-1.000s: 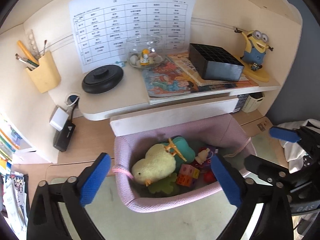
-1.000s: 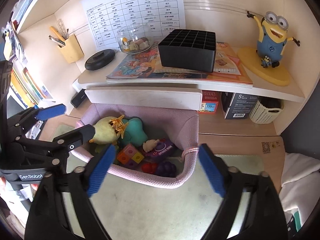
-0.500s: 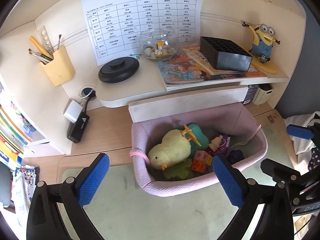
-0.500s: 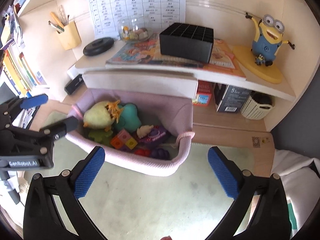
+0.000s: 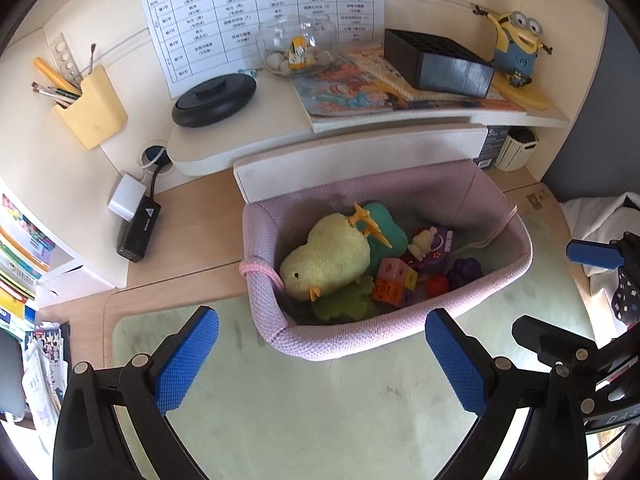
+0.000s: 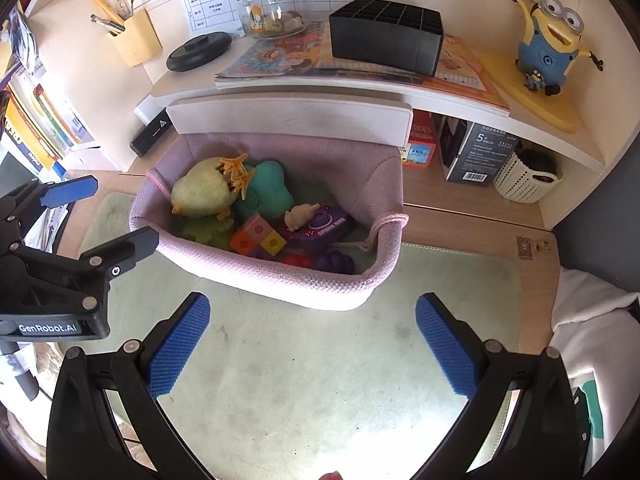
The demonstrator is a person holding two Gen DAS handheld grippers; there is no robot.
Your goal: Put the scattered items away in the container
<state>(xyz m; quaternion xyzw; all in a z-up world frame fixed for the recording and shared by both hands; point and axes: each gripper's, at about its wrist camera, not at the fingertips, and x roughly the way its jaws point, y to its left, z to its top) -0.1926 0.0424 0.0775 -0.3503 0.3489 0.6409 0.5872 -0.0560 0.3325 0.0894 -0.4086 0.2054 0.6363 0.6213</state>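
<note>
A pink fabric basket (image 5: pixel 360 338) (image 6: pixel 280 280) stands on a pale green desk mat (image 5: pixel 300 408) (image 6: pixel 320 360). It holds a yellow plush chick (image 5: pixel 328 256) (image 6: pixel 202 194), a teal plush (image 6: pixel 268 192), colourful cubes (image 5: pixel 394 280) (image 6: pixel 260 238), a purple toy (image 6: pixel 324 228), a small cream figure (image 6: pixel 300 214) and purple grapes (image 5: pixel 466 270). My left gripper (image 5: pixel 320 356) is open and empty, just in front of the basket. My right gripper (image 6: pixel 312 344) is open and empty, also in front of the basket.
A white shelf (image 5: pixel 280 124) behind the basket carries books, a black grid box (image 6: pixel 386 34), a glass bowl (image 5: pixel 296 46), a black disc (image 5: pixel 214 98) and a Minion figure (image 6: pixel 550 46). A yellow pen holder (image 5: pixel 90 110) hangs left. Boxes and a small white basket (image 6: pixel 524 180) sit under the shelf.
Both grippers have drawn back from the basket toward the near edge of the mat. The basket and toys have not moved.
</note>
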